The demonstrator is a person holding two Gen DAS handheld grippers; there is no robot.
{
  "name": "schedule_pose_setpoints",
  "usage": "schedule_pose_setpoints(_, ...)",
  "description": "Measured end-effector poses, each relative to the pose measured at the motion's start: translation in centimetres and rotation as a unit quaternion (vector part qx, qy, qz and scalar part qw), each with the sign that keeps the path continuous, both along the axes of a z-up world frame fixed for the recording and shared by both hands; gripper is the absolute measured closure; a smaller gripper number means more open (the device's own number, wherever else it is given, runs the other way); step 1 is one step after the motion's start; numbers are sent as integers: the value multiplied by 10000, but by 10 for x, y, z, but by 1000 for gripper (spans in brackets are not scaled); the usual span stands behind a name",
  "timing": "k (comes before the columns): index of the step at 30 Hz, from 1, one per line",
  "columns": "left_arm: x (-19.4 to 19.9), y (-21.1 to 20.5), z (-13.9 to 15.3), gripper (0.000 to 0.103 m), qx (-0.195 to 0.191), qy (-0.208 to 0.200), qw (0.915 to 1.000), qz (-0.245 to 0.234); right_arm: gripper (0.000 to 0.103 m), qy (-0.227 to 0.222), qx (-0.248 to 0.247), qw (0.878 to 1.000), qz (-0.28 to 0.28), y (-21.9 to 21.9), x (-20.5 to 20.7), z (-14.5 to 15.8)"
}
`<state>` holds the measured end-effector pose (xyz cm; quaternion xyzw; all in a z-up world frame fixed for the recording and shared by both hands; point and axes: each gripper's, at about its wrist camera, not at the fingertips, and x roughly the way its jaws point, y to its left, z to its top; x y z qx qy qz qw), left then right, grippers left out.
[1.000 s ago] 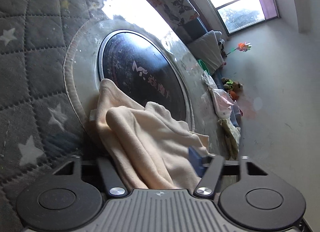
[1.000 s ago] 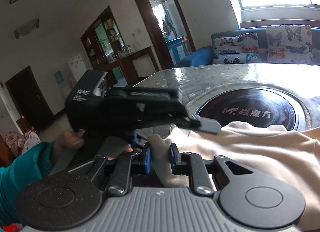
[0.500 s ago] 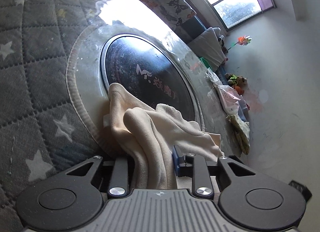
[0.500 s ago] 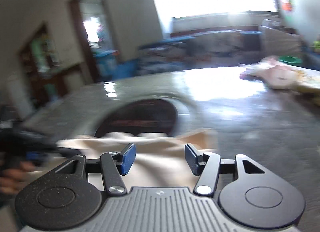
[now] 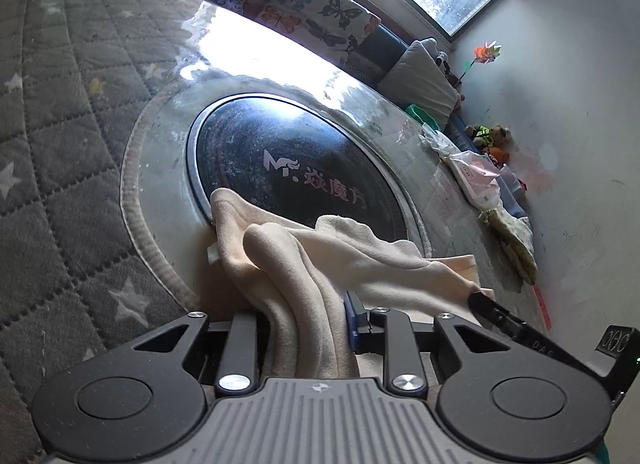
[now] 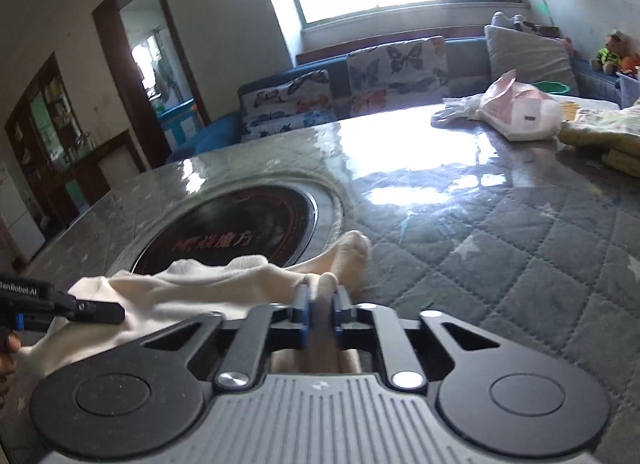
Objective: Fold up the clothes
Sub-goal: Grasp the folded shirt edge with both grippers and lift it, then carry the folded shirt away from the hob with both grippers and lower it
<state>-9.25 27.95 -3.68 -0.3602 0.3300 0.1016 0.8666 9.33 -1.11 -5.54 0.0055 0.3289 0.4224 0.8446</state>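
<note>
A cream garment (image 5: 320,248) lies bunched on the table, its far edge over a round black cooktop (image 5: 280,151). My left gripper (image 5: 308,320) is shut on a thick gathered fold of it. The tip of my right gripper (image 5: 500,316) shows at the right, at the cloth's other end. In the right wrist view my right gripper (image 6: 320,304) is shut on a narrow fold of the same garment (image 6: 192,292). From there the cloth stretches left to the left gripper (image 6: 92,310). The cooktop (image 6: 240,223) lies just beyond it.
The table (image 6: 520,244) has a grey quilted star cover under a glossy sheet. A pink plastic bag (image 6: 520,115) and yellow cloth (image 6: 600,131) lie at its far right. A sofa with butterfly cushions (image 6: 392,67) stands behind. A hand (image 6: 6,352) shows at the left edge.
The left gripper narrowed onto the bunched fold and rolled a little. The right gripper let go beside the left one, swung right along the garment, opened, then shut on another fold.
</note>
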Motion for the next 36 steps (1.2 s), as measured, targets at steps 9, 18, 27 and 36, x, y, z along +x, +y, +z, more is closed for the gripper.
schedule_pose_setpoints(9,20,-33,36,84,466,-325,9968,-563,95,-408,395,9976,-387,-45,-25,33)
schedule_pose_setpoints(18,84,-98,54,85,535,-699,9853,-1465,95,-1133,194,9865,-1167,-116,-30,74)
schedule_pose_setpoints(27,142,-164,60,85,508,-877,9682,-2288,95,-1403,-90,9679,-2083,-190,-18,90)
schedule_pose_setpoints(36,173,-190,20,54,949,-102,9647,-2455,91,-740,-627,9600,-2628,-215,8,38)
